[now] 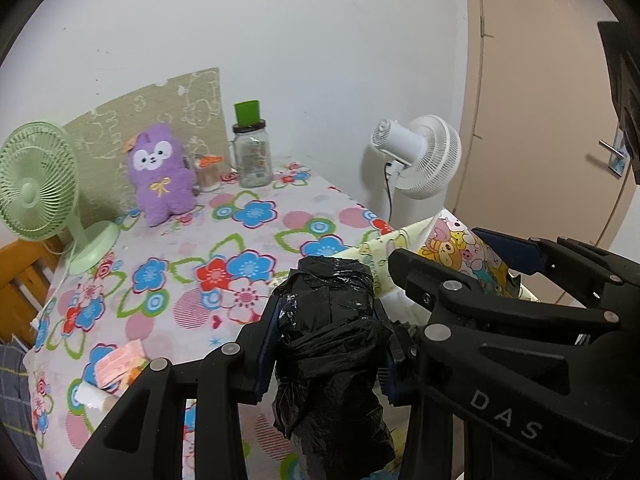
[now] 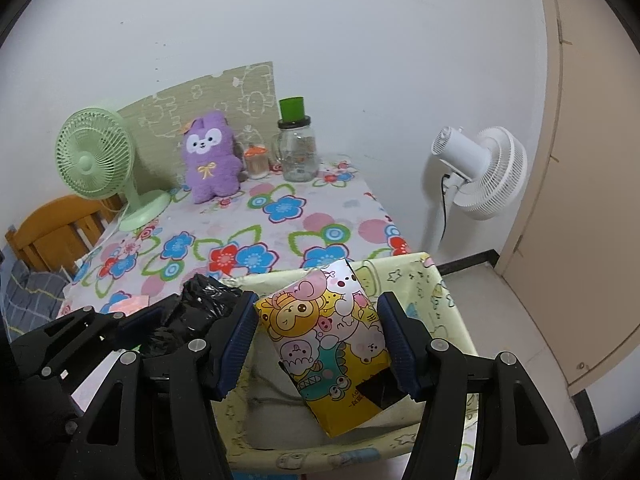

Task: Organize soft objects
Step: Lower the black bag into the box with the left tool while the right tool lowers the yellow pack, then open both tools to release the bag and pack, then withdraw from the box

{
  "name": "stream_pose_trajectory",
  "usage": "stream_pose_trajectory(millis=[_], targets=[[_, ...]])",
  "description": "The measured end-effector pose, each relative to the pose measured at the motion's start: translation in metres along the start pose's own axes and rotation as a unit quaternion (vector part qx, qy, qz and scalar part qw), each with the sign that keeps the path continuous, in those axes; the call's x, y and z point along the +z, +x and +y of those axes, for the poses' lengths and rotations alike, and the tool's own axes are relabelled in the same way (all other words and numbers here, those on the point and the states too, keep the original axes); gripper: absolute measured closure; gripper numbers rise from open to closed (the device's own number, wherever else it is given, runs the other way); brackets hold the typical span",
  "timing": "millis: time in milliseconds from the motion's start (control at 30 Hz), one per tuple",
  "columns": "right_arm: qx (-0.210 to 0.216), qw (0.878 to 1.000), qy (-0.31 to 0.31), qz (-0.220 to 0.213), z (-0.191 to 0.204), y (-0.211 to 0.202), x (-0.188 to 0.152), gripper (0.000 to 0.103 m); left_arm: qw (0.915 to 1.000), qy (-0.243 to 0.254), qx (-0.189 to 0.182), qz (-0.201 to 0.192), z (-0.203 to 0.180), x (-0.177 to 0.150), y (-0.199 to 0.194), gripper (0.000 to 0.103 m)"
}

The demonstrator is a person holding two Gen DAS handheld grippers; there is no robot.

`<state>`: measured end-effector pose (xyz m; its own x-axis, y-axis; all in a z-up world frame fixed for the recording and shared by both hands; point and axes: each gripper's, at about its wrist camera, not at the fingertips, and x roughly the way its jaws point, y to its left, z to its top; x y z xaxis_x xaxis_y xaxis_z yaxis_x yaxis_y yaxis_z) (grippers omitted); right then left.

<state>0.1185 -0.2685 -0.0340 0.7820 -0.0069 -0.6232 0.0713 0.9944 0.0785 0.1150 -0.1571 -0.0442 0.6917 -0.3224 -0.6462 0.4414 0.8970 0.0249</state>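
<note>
My left gripper (image 1: 330, 314) is shut on a roll of black plastic bags (image 1: 332, 280), which stands upright between its blue pads over the near edge of the table. My right gripper (image 2: 320, 320) is shut on a cartoon-printed packet (image 2: 332, 380), tilted above a pale yellow fabric bin (image 2: 436, 308) beside the table. The left wrist view shows that packet (image 1: 464, 248) and the right gripper (image 1: 452, 258) at the right. The black roll (image 2: 200, 304) appears at the left of the right wrist view. A purple plush toy (image 1: 160, 172) sits at the back of the floral tablecloth (image 1: 240, 240).
A green desk fan (image 1: 36, 184) stands at the table's left, and a glass jar with a green lid (image 1: 252, 152) at the back. A pink packet (image 1: 120, 360) lies near the front edge. A white floor fan (image 1: 420, 156) and a door are to the right, a wooden chair (image 2: 52, 232) to the left.
</note>
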Motion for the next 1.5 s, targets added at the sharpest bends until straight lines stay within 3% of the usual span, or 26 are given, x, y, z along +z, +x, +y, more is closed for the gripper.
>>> stream_pose_trajectory(millis=[300,367,533,700,833,1500], targets=[[-0.005,1.0,0.013,0.009,-0.018,0.012,0.0,0.039,0.9996,0.007,-0.023,0.017,-0.015,0.004,0.025,0.056],[-0.006,1.0,0.015,0.012,-0.02,0.015,0.0,0.039,0.9994,0.01,-0.029,0.018,-0.018,0.004,0.03,0.038],[-0.004,1.0,0.02,0.018,-0.024,0.023,0.0,0.038,0.9991,0.017,-0.035,0.018,-0.024,0.004,0.04,0.015],[-0.001,0.999,0.017,0.027,-0.026,0.029,-0.001,0.027,0.9993,0.024,-0.025,0.015,-0.026,0.005,0.041,0.002],[-0.005,1.0,0.008,0.025,-0.022,0.03,-0.002,0.017,0.9996,0.018,-0.016,0.017,-0.023,0.006,0.042,0.0],[-0.014,1.0,-0.022,0.007,0.019,0.009,-0.004,0.015,0.9996,0.01,0.013,0.022,0.004,-0.003,0.021,0.0]])
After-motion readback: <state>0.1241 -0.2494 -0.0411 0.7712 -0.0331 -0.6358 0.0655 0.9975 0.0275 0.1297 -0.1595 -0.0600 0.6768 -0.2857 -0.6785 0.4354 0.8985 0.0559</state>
